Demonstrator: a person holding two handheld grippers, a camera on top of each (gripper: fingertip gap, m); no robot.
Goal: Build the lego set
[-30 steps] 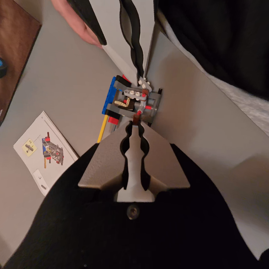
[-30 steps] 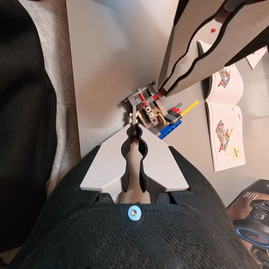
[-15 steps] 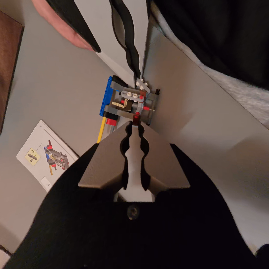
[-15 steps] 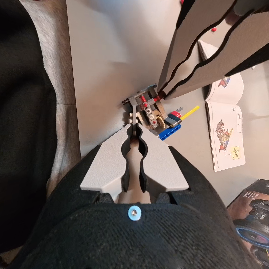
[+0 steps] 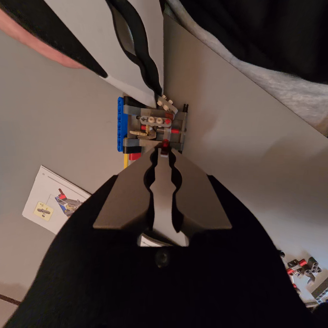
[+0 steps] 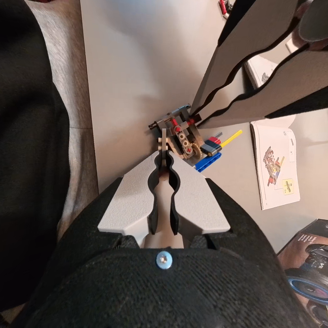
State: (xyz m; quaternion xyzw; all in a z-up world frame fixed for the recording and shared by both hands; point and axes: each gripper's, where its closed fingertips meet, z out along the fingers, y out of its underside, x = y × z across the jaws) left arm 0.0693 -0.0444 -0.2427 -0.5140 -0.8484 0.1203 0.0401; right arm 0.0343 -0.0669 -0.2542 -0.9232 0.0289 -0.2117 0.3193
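The partly built lego assembly [image 5: 154, 127] is a grey frame with a blue beam, red pins, a tan gear and a yellow axle; it also shows in the right wrist view [image 6: 179, 136]. My left gripper [image 5: 163, 150] is shut on a dark red piece [image 5: 164, 150] at the frame's near edge. My right gripper [image 6: 164, 154] is shut on a light grey beam with pale pins [image 6: 164, 142], held edge-on against the frame's side. The right gripper [image 5: 158, 95] enters the left view from above, and the left gripper [image 6: 194, 118] enters the right view from the upper right.
An open instruction booklet [image 6: 273, 163] lies on the grey table [image 6: 133, 62], also in the left view [image 5: 48, 198]. A dark product box [image 6: 310, 266] sits at the lower right. Loose lego parts [image 5: 301, 268] lie nearby. A person's dark and grey clothing [image 6: 35, 106] borders the table edge.
The assembly has turned a little between the two grippers and looks squarer in the left view. Both grippers stay shut on their pieces. Loose parts have come into the left view's lower right.
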